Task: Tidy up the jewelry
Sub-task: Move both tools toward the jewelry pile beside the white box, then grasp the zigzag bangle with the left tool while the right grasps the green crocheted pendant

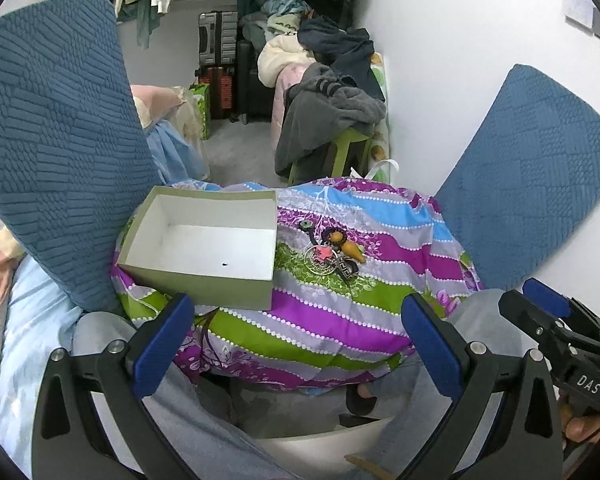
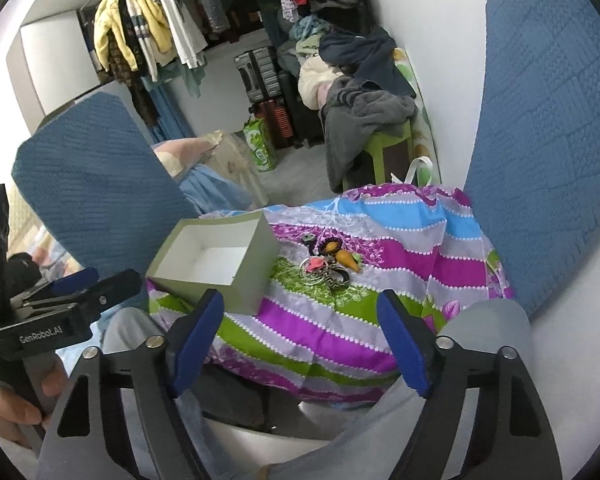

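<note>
A small heap of jewelry (image 1: 334,254) (image 2: 329,266) with rings, a pink star, an orange carrot charm and a dark patterned band lies on a striped purple, green and blue cloth (image 1: 340,320) (image 2: 332,332). To its left stands an open pale green box (image 1: 202,240) (image 2: 216,258) with a white, bare inside. My left gripper (image 1: 298,330) hangs open short of the cloth's near edge, with nothing between its blue pads. My right gripper (image 2: 300,330) is also open and holds nothing, short of the heap.
Two blue quilted cushions (image 1: 56,152) (image 1: 528,196) flank the cloth. Behind are a green stool (image 1: 340,148) piled with grey clothes, suitcases (image 1: 218,64), hanging clothes (image 2: 148,36) and a white wall on the right. A person's grey-clad legs (image 1: 204,400) lie below the grippers.
</note>
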A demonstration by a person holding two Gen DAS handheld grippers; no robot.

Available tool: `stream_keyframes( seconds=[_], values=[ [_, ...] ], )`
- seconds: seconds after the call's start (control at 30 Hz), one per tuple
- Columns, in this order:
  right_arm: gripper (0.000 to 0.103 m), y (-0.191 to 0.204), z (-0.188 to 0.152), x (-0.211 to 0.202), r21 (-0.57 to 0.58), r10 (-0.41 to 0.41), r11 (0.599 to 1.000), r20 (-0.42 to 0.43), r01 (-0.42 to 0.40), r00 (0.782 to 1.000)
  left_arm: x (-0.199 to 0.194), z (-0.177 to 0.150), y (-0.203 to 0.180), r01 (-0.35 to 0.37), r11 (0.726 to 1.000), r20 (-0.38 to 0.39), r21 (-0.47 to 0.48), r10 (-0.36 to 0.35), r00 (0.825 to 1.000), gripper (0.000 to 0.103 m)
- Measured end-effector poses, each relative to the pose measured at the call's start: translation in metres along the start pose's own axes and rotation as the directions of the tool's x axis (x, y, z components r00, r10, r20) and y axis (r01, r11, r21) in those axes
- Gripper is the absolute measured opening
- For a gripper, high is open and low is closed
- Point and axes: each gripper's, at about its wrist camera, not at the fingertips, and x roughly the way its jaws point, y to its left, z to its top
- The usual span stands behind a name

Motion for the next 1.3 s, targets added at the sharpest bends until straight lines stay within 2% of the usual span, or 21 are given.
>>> stream_keyframes(
  seconds=[0.1, 0.2, 0.57, 0.77, 0.97, 1.2, 1.3],
  values=[
    [0.071, -0.002, -0.003, 0.015, -0.016, -0.015, 1.0, -0.022, 0.015, 1.0, 0.009, -0.002, 0.004, 0.006, 1.0, -0.014, -0.014, -0.006, 1.0, 0.103],
    [0.07, -0.005, -0.002, 0.022, -0.037, -0.017, 0.999, -0.017, 0.017, 1.0, 0.016, -0.002, 0.01, -0.015, 1.0, -0.012, -0.027, 0.014, 1.0, 0.103],
    [0.07, -0.016, 0.014, 0.054, -0.082, -0.038, 0.996, 0.01, 0.039, 0.999, 0.049, 0.019, 0.014, 0.043, 0.999, 0.008, -0.016, -0.042, 0.999, 0.103],
    [0.071, -0.024, 0.021, 0.076, -0.121, -0.053, 0.991, 0.019, 0.055, 0.998, 0.077, 0.024, 0.01, 0.074, 0.997, -0.009, -0.011, -0.074, 0.997, 0.102],
    [0.071, -0.044, 0.025, 0.099, -0.104, -0.053, 0.993, 0.018, 0.054, 0.998, 0.098, 0.026, -0.003, 0.112, 0.994, -0.019, 0.01, -0.112, 0.994, 0.102],
    [0.071, -0.071, 0.03, 0.126, -0.087, -0.046, 0.995, 0.003, 0.046, 0.999, 0.117, 0.033, -0.011, 0.136, 0.991, 0.012, 0.005, -0.136, 0.991, 0.102],
    [0.071, -0.082, 0.032, 0.138, -0.074, -0.04, 0.996, 0.001, 0.04, 0.999, 0.128, 0.035, -0.014, 0.14, 0.99, 0.018, -0.008, -0.14, 0.99, 0.098]
  ],
)
